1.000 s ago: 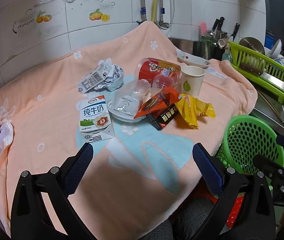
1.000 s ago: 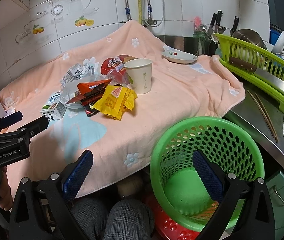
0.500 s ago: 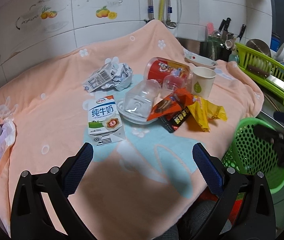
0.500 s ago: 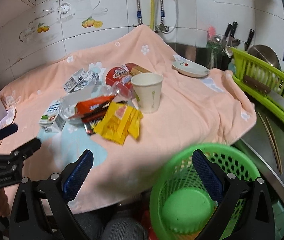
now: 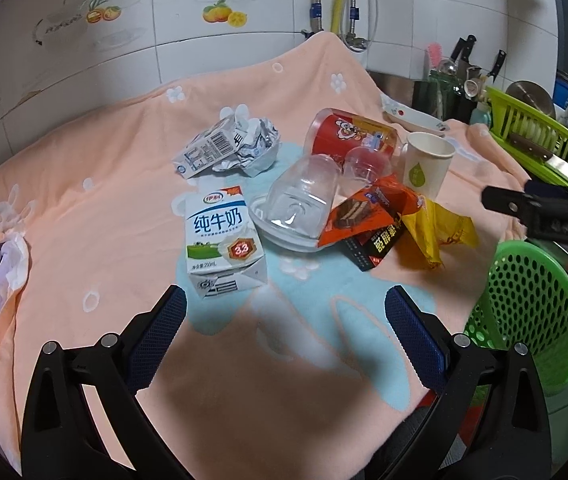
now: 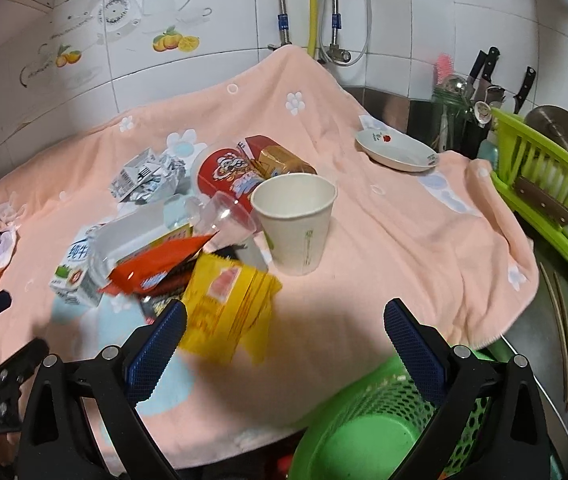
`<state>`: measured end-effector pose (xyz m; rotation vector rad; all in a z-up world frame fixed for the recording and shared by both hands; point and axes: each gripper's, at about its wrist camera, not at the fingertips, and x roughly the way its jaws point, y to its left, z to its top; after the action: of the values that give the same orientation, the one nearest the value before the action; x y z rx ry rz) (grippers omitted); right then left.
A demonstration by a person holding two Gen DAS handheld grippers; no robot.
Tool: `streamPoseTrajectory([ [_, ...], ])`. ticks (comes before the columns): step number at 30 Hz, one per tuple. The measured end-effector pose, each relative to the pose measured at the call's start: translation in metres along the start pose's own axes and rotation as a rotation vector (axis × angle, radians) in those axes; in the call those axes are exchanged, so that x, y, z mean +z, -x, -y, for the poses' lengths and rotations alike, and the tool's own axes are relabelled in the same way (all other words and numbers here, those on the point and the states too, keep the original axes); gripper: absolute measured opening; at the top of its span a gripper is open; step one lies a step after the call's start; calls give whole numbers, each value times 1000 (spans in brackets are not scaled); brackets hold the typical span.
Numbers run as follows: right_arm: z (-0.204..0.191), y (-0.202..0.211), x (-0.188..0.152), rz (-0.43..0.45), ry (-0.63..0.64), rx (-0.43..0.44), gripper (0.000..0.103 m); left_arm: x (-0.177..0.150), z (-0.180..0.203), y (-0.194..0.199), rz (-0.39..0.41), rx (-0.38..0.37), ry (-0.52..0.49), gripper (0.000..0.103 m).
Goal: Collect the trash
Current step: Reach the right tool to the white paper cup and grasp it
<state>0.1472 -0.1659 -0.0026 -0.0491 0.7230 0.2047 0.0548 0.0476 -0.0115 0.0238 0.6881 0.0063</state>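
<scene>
At the centre of both wrist views the trash is seen heaped on the peach towel [image 5: 96, 216] that covers the worktop: a milk carton [image 5: 224, 240], a crumpled carton [image 5: 228, 146], a clear plastic cup [image 5: 303, 200] lying in a clear dish, a red tub [image 5: 349, 138] on its side, an upright paper cup [image 6: 293, 222], an orange wrapper [image 6: 156, 268] and a yellow wrapper [image 6: 228, 300]. The green basket [image 6: 363, 428] is seen at the lower right of the right wrist view, beside the worktop's edge and below it.

The left gripper [image 5: 285, 316] is held with its fingers spread wide and empty, just short of the milk carton; the right gripper [image 6: 284, 324] is likewise wide and empty, above the yellow wrapper (which is blurred).

Several slips are judged possible. The wrappers overlap, so neighbours could be dragged along and dropped short of the basket. The towel could be pinched with a flat wrapper and the whole heap pulled. The paper cup could be tipped by a careless reach. The white saucer [image 6: 397, 152] at the upper right should not be mistaken for trash.
</scene>
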Motion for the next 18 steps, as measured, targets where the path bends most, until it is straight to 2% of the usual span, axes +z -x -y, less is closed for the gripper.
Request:
streamPoseTrajectory([
  [7,17,-40,24,-35,-47,15,96,10,3,-13,5,-17,-22,98],
  [13,20,-73,39,-55,-21,2,95,19,12,-24,11,-47,-62,98],
  [18,23,-92,46,-74,-17,11,89,27,21,-34,19,-75,-105,97],
])
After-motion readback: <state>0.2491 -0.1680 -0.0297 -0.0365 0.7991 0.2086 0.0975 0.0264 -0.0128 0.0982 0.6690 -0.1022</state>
